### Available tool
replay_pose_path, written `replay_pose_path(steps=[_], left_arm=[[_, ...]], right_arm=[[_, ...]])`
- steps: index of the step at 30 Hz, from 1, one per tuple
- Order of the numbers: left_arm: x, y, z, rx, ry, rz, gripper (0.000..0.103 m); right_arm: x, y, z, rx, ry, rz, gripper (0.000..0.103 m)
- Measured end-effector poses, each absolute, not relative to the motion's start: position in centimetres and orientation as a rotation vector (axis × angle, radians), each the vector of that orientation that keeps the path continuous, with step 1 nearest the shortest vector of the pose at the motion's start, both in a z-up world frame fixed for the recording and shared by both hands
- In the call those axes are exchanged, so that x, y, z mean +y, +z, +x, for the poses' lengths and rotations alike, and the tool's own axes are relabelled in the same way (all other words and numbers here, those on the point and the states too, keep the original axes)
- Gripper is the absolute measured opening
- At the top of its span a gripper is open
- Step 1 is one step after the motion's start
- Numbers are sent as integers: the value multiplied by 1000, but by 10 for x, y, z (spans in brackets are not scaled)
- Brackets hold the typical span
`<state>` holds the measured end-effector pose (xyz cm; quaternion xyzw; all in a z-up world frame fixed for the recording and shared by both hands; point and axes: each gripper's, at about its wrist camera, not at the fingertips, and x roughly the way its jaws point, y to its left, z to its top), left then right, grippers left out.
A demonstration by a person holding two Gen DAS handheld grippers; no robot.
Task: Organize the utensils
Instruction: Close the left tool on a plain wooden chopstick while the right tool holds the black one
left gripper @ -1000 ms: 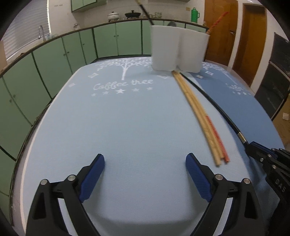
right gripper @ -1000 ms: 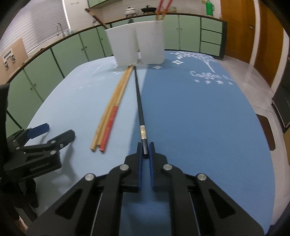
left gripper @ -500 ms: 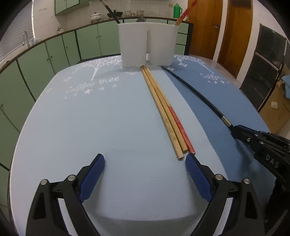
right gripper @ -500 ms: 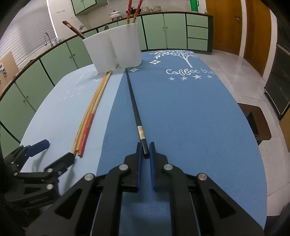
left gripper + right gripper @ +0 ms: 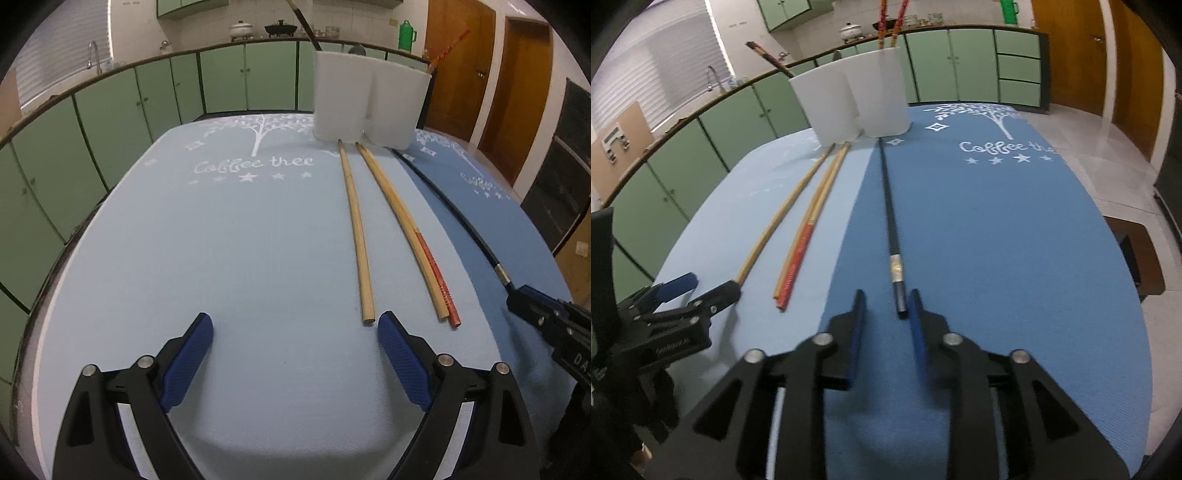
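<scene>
My left gripper (image 5: 294,330) is open over the light blue mat (image 5: 229,236). One bamboo chopstick (image 5: 355,225) lies with its near end beside the gripper's right fingertip (image 5: 388,326). To its right lie a second bamboo chopstick (image 5: 397,206) and a red-ended one (image 5: 441,282), side by side. My right gripper (image 5: 886,308) has its jaws opening. Between them the black chopstick (image 5: 891,221) lies on the dark blue mat (image 5: 997,240), its end close to the right pad. Two white cups (image 5: 857,99) at the far end hold a dark chopstick and red ones.
The table's rounded edge (image 5: 55,266) drops off at the left, with green cabinets (image 5: 110,122) behind. Tiled floor (image 5: 1123,155) and wooden doors (image 5: 517,85) lie to the right. In the right wrist view the left gripper (image 5: 701,291) sits at the lower left.
My right gripper's jaws, shut on the black chopstick before, have parted. One bamboo chopstick has moved left, away from the other two, to beside my left gripper's right finger.
</scene>
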<state>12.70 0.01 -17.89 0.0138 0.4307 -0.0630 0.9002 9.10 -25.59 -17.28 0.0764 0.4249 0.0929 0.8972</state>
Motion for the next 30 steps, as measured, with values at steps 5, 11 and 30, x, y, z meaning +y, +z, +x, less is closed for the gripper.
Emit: replay_pose_path(steps=[5, 11, 30], left_arm=[[-4, -179, 125, 891, -153, 47, 89], [-11, -180, 128, 901, -158, 69, 88], [-34, -178, 133, 876, -231, 73, 26]], right_arm=[[-258, -171, 82, 884, 195, 135, 29], [-259, -172, 85, 884, 192, 133, 27], [-259, -177, 102, 890, 161, 135, 15]])
